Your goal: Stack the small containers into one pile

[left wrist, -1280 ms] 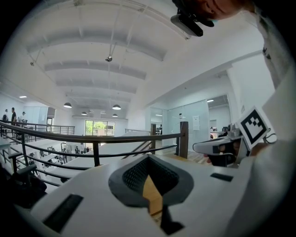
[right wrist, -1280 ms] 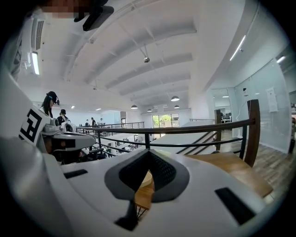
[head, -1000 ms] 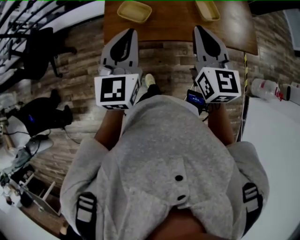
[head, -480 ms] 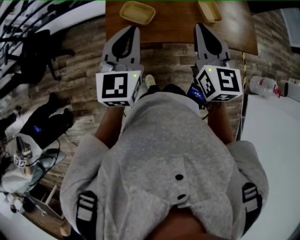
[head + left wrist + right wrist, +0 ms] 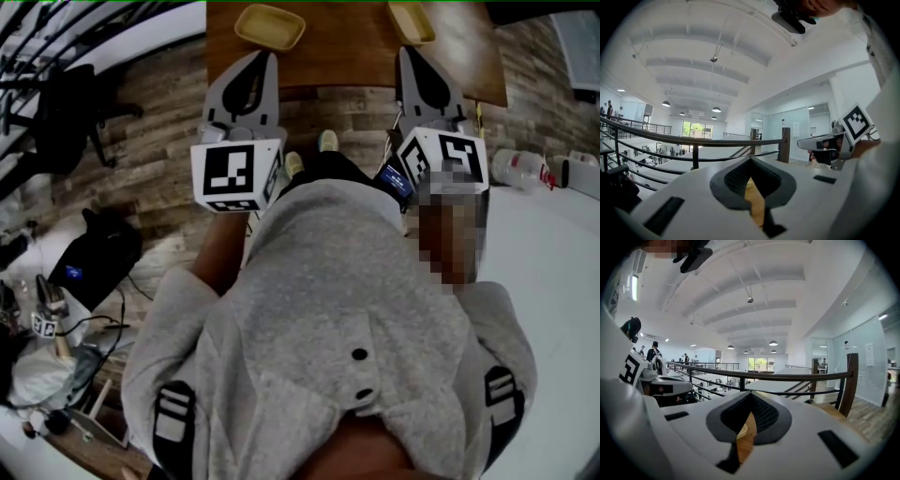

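Note:
Two shallow yellow containers lie apart on the brown table (image 5: 347, 42), one at the left (image 5: 269, 25) and one at the right (image 5: 412, 21). My left gripper (image 5: 267, 56) is held level in front of the table's near edge, short of the left container. Its jaws are shut and hold nothing. My right gripper (image 5: 405, 52) is level too, just short of the right container, jaws shut and bare. In the left gripper view the gripper (image 5: 751, 158) shows only table wood through its gap. In the right gripper view a container's pale rim (image 5: 742, 430) shows below that gripper's (image 5: 750, 393) tips.
A black office chair (image 5: 66, 112) and a black bag (image 5: 94, 262) stand on the wood floor to the left. A white table (image 5: 553, 281) with a plastic bottle (image 5: 520, 169) is on the right. A dark railing (image 5: 787, 377) and a wooden chair (image 5: 848, 380) lie beyond the table.
The right gripper has edged a little farther toward the table. The left gripper has stayed where it was. Both stay shut.

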A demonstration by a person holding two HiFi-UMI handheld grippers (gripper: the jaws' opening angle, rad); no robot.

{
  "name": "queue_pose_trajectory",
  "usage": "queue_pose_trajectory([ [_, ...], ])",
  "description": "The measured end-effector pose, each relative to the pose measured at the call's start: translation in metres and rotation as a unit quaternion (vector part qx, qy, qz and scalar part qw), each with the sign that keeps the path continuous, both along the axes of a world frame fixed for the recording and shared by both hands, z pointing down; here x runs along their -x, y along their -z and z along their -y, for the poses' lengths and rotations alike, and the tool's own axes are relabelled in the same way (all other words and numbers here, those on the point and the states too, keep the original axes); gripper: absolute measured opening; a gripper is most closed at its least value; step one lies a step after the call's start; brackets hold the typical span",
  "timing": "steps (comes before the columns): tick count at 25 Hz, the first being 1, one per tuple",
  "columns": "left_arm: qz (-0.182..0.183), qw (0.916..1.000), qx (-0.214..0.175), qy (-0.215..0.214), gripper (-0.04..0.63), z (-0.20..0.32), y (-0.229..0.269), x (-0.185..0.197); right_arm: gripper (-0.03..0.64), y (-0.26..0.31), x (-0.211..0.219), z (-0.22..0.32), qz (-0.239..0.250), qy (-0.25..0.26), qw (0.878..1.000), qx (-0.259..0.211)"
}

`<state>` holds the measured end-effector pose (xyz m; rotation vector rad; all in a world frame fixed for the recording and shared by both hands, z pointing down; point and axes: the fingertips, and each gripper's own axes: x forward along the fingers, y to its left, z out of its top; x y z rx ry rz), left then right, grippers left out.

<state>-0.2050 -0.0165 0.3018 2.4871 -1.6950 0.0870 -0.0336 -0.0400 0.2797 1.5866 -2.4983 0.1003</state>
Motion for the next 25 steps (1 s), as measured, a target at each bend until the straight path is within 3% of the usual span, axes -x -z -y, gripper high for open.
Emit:
queue_pose_trajectory([
  [12,0.009,1.0000,-0.002,0.000,0.012,0.028,0.001,-0.013,0.012,-0.005,-0.026,0.032,-0.006,-0.015,1.000,0.002],
  [25,0.027,0.9995,0.014,0.007,0.012,0.113,0.001,-0.050,0.012,-0.015,-0.065,0.122,0.000,-0.004,1.000,0.018],
])
